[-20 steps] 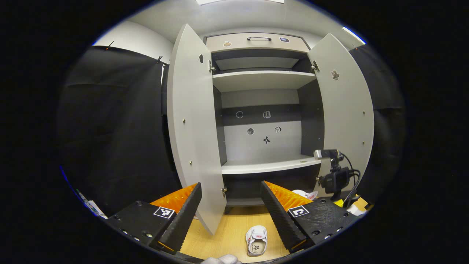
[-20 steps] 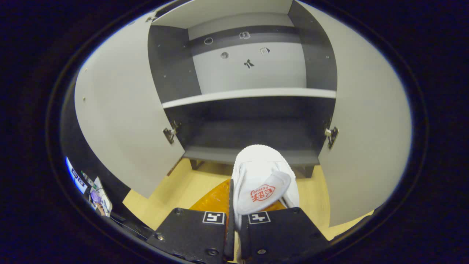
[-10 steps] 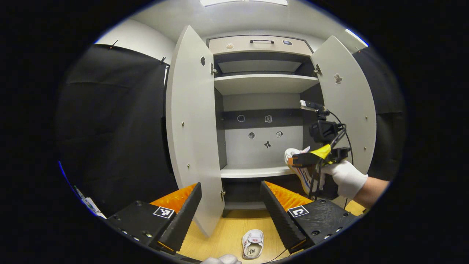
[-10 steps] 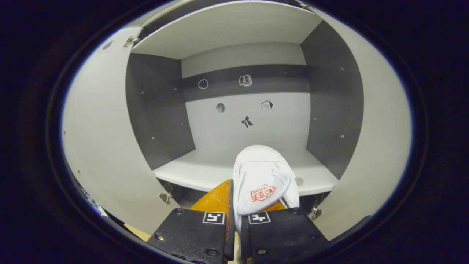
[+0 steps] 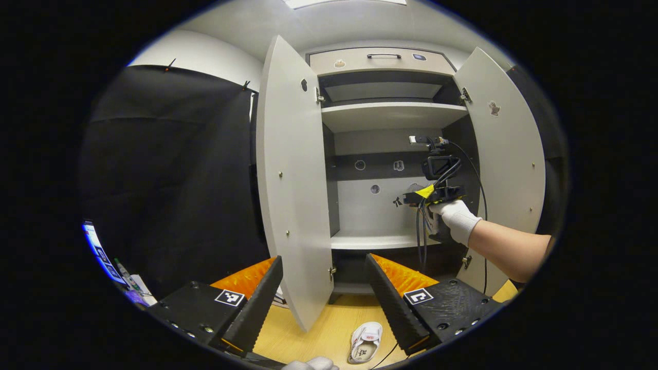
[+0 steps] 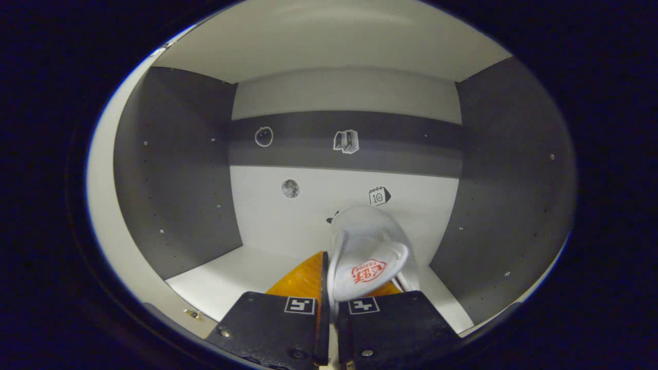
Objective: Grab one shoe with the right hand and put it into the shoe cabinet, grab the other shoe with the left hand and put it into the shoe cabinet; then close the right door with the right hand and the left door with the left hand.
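Inside the middle compartment of the shoe cabinet [image 6: 175,169], our right hand-held gripper [image 6: 329,288] holds a white sneaker [image 6: 367,252] above the white shelf [image 6: 231,277], its 2 fingers pressed closed on the shoe with the toe pointing at the back panel, where we see several small stickers. From the left gripper view, we see that same right hand-held gripper [image 5: 417,198] reaching into the cabinet [image 5: 390,115] between the 2 open doors, held by a white-gloved hand [image 5: 455,218] with a bare forearm and trailing black cables. Our left hand-held gripper [image 5: 324,298] hangs low in front of the cabinet with its fingers spread wide and nothing between them. The left door [image 5: 290,185] stands open just beyond it, and the right door [image 5: 509,154] is open too. On the wooden floor [image 5: 318,334] below, between the left hand-held gripper's fingers as we look, the other white sneaker [image 5: 365,341] lies upright with its opening facing up, well apart from the cabinet base. A drawer with a dark handle [image 5: 383,55] tops the cabinet.
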Available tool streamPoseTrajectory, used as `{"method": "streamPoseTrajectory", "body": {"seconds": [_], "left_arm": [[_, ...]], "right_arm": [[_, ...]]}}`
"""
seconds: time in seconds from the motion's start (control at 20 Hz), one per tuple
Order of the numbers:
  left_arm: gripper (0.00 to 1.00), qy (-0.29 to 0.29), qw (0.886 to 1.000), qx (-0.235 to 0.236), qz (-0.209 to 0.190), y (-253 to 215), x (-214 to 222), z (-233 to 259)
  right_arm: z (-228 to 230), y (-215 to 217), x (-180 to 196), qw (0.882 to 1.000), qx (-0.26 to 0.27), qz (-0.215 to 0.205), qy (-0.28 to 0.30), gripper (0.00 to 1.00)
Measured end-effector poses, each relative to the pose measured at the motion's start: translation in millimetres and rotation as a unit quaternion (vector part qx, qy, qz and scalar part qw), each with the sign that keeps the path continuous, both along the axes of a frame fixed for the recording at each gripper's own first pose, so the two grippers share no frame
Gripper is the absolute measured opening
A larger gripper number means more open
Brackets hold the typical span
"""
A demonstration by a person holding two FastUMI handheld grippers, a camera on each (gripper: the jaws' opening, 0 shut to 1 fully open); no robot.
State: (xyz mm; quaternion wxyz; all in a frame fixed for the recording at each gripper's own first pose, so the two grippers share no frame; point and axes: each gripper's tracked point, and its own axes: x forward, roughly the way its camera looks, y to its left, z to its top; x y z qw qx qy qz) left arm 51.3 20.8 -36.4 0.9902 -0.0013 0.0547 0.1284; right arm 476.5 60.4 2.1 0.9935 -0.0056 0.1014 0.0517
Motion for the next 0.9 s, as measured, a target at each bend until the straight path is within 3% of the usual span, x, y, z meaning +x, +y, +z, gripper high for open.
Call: {"method": "streamPoseTrajectory", "body": {"seconds": [0.35, 0.55, 0.6, 0.7, 0.8, 0.85, 0.9], "left_arm": [[0.97, 0.017, 1.0, 0.006, 0.025, 7, -3, -6], [0.97, 0.006, 1.0, 0.004, 0.03, 8, -3, 1], [0.96, 0.005, 1.0, 0.003, 0.028, 7, -2, 0], [0.96, 0.01, 1.0, 0.003, 0.026, 6, -2, -4], [0.97, 0.013, 1.0, 0.0, 0.023, 5, -3, -6], [0.96, 0.013, 1.0, -0.001, 0.022, 6, -4, -7], [0.96, 0.013, 1.0, -0.001, 0.022, 7, -5, -7]], "right_arm": [[-34, -9, 36, 0.996, 0.023, -0.024, 0.078, 0.09], [-48, -17, 35, 0.991, 0.029, -0.033, 0.125, 0.31], [-51, -15, 35, 0.99, 0.036, -0.029, 0.13, 0.31], [-44, -8, 31, 0.991, 0.051, -0.014, 0.122, 0.41], [-39, -13, 28, 0.992, 0.036, -0.025, 0.115, 0.52], [-36, -11, 24, 0.992, 0.041, -0.025, 0.112, 0.65], [-32, -12, 21, 0.993, 0.047, -0.026, 0.105, 0.65]]}}
